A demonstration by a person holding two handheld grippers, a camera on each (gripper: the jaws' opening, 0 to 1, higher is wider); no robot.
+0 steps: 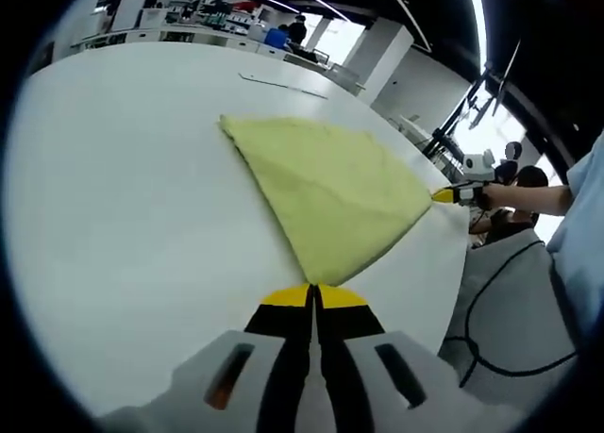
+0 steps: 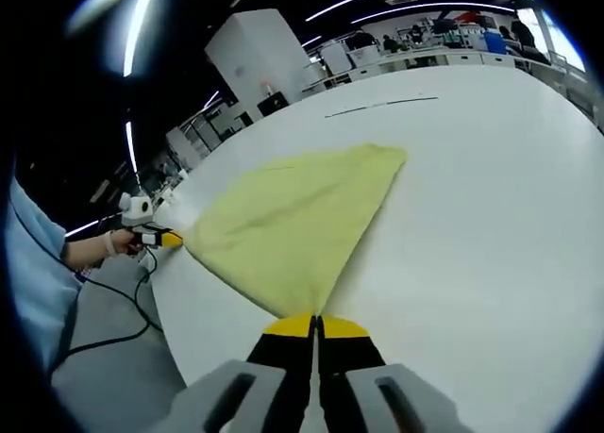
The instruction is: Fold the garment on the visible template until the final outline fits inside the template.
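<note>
Left gripper view has the left gripper (image 1: 314,290) low over the white table (image 1: 123,216), its yellow-tipped jaws pressed together on the near corner of the yellow cloth (image 1: 330,192). That cloth lies flat on the table as a triangle, one corner pointing away toward the far side. At the right corner the right gripper (image 1: 444,195) comes in, held by a hand (image 1: 495,195) with the forearm stretched out level from a light blue sleeve (image 1: 585,216). Right gripper view has the same layout mirrored: its jaws are closed on a corner of the cloth, and the left gripper meets the far left corner. A thin line (image 2: 382,104), perhaps the template edge, runs on the table beyond.
</note>
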